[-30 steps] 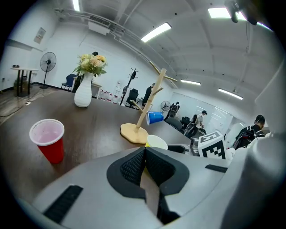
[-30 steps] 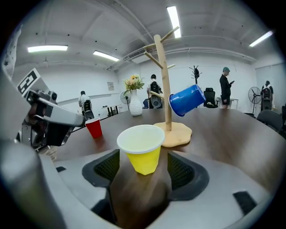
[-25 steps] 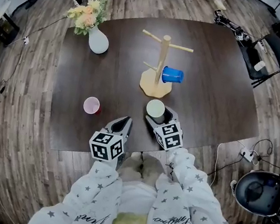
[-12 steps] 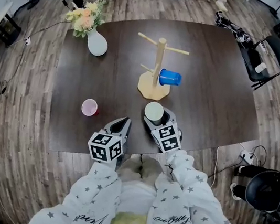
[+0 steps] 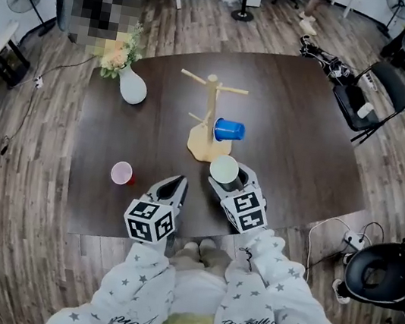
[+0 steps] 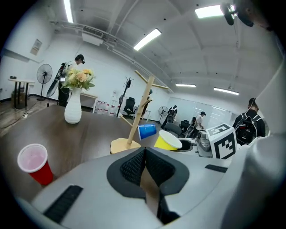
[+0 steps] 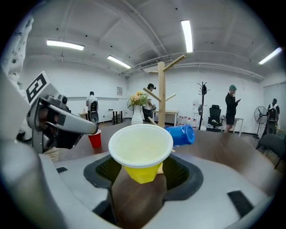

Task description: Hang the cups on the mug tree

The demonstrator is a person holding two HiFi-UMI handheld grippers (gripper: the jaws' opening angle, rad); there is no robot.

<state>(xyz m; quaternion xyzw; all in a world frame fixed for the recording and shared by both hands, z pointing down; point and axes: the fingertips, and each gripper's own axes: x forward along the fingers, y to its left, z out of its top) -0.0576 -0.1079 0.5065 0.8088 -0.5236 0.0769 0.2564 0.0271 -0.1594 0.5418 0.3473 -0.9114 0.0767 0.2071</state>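
Both my forearms reach forward side by side in star-patterned sleeves [image 5: 257,297], each gripper tipped a little downward over the near edge of the table [image 5: 307,136]. My left gripper [image 5: 176,184] sits between the red cup [image 5: 121,173] and my right gripper [image 5: 229,179]. Its jaws are pressed together with nothing in them. The red cup stands upright on the table, apart from it on its left.

My right jaws have just been closing and now clamp the yellow cup [image 5: 224,169] by its lower body, mouth up, with the pads on either side. I hold it clear of the tabletop, just in front of the tree [image 5: 208,116]. The blue cup [image 5: 228,130] hangs sideways on a low peg on the tree's right. A vase [image 5: 131,85] of flowers stands at the table's far left.

Each gripper carries a cube [image 5: 150,220] with square black-and-white markers. Cursive lettering runs along both sleeves, but I cannot read it.
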